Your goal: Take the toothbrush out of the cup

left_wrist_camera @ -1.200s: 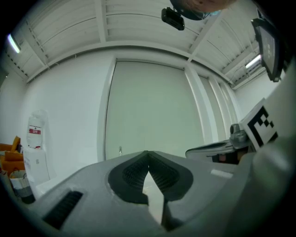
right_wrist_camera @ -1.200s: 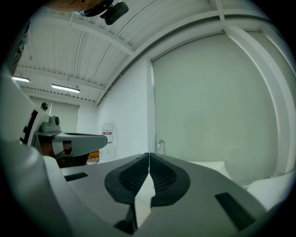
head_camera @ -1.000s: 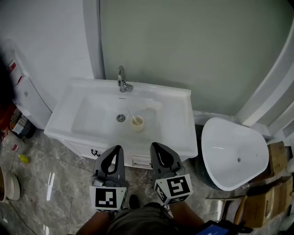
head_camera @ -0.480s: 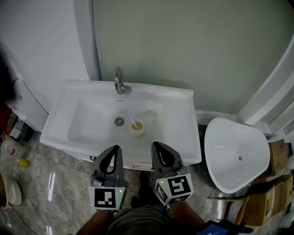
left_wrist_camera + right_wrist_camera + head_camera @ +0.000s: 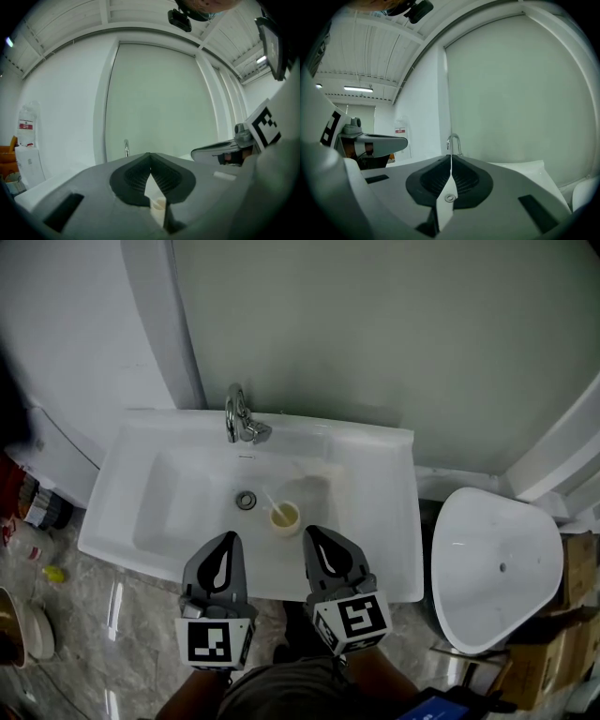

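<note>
In the head view a white sink fills the middle of the frame, with a chrome tap at its back edge and a round drain in the basin. The cup stands upright in the basin, just right of the drain and slightly lower in the frame. The toothbrush is in the cup, its handle leaning toward the upper left. Both tongs are at the bottom centre, side by side over the near rim of the sink and pointing toward the tap. The left gripper is lower left of the cup and the right gripper is lower right of it; neither touches the cup or the brush. The left gripper's own view shows its jaw tips pressed together with nothing between them. The right gripper's own view shows the same, with the tap rising just past the tips. A white oval bowl sits at the right of the frame, cardboard boxes sit beyond it, and grey marble floor shows at the lower left.
</note>
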{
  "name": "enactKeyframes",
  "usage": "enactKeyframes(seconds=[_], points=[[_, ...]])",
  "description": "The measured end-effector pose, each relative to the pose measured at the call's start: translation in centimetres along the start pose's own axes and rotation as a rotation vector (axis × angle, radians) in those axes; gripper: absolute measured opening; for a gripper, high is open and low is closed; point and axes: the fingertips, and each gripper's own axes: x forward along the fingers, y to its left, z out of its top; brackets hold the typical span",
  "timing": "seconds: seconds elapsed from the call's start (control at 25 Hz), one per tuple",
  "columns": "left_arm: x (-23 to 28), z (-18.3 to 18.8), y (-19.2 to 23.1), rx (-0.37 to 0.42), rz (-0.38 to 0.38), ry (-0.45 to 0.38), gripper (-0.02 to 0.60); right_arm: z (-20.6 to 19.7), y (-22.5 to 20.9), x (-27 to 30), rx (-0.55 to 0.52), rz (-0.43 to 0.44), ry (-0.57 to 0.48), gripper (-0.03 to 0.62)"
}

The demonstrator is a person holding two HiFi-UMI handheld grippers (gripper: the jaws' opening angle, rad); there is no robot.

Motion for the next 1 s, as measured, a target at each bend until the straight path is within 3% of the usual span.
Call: enactKeyframes(seconds=[0.36,0.68,1.0], points=[[7.3,0.2,2.6,0.012,0.045,0.044,0.011,-0.4,-3.7,8.1,0.014,0.058,0.05,0.016],[11.1,0.3,5.2,-0.006,0.085,0.048,0.011,-0.3,-4.4,13.5,-0.031,0.134,0.096,0.017],[13.1,-3.2,7.8,-0.067,0.094,0.128,0.011,-4.0,-4.0,17.0,-0.02,0.171,0.185,0.02]])
